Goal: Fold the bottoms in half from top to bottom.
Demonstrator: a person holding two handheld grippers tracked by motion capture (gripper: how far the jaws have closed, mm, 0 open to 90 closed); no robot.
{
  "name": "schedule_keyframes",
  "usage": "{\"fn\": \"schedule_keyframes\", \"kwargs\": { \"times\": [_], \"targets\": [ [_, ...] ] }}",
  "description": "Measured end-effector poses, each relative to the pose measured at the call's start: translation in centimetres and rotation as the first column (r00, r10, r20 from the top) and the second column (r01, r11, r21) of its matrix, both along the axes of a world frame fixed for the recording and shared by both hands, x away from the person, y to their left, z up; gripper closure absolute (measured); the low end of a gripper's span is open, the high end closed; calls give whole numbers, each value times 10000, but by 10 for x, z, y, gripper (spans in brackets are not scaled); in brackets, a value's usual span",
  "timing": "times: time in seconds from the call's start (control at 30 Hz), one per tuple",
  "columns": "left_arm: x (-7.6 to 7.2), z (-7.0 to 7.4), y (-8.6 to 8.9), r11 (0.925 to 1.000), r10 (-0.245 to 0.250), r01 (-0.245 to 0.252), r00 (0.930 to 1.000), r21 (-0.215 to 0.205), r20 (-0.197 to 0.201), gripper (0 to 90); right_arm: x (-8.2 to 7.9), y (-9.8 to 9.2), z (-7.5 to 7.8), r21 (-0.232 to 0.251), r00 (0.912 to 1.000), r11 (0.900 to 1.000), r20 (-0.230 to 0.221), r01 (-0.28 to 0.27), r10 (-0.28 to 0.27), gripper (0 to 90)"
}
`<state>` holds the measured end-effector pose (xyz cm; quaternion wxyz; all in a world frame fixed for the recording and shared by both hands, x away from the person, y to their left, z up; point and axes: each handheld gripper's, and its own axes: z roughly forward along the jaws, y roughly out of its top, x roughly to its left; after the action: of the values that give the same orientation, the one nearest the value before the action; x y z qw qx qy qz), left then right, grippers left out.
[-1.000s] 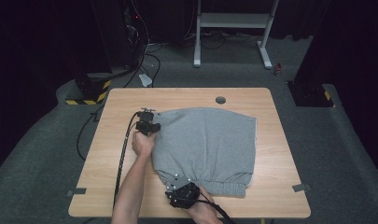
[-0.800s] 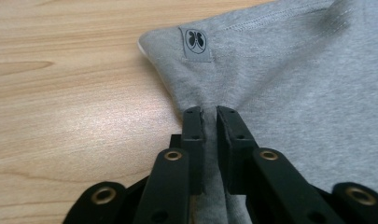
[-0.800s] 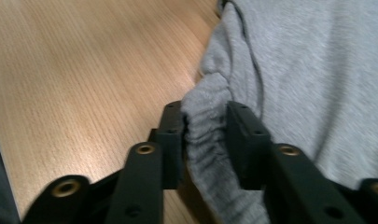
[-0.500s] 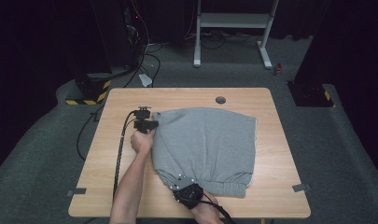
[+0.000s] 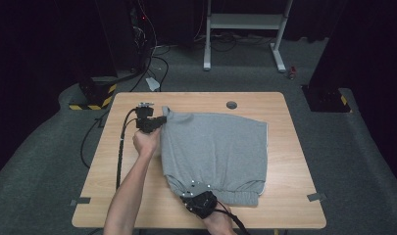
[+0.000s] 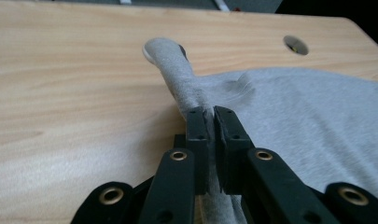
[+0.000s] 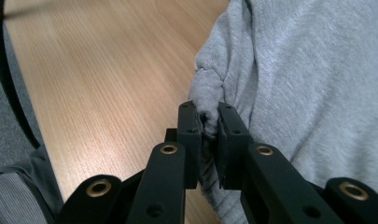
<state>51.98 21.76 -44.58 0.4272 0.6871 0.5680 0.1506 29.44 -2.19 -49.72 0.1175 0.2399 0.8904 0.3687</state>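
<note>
A grey garment [image 5: 215, 147] lies flat on the wooden table [image 5: 284, 196], its ribbed hem toward the near edge. My left gripper [image 5: 159, 120] is shut on the garment's far left corner. In the left gripper view the jaws [image 6: 211, 114] pinch a raised fold of the grey cloth [image 6: 308, 107], lifted a little off the wood. My right gripper [image 5: 192, 192] is at the near left corner. Its jaws have just been closing, and in the right gripper view they [image 7: 209, 112] press on a bunched edge of the cloth [image 7: 308, 70].
A round cable hole [image 5: 231, 105] sits near the table's far edge. The left gripper's black cable [image 5: 120, 152] runs down the table's left side. A white metal stand [image 5: 245, 22] and a yellow-black striped box [image 5: 90, 95] are on the floor behind.
The left gripper has risen a little with the garment's far left corner pinched in it. The right gripper has stayed at the near left corner.
</note>
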Motion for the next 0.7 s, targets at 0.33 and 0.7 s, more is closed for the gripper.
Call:
{"fn": "schedule_keyframes", "kwargs": {
  "times": [0.33,0.7],
  "targets": [
    [1,20,2,9982,-370,374,9993,473,-93,851,2,-2,11,746,9990,9968,-303,-297,320,821],
    [-8,46,26,9994,-305,302,9994,186,159,853,1,6,32,1211,9963,9893,-167,-816,842,821]
  ]
}}
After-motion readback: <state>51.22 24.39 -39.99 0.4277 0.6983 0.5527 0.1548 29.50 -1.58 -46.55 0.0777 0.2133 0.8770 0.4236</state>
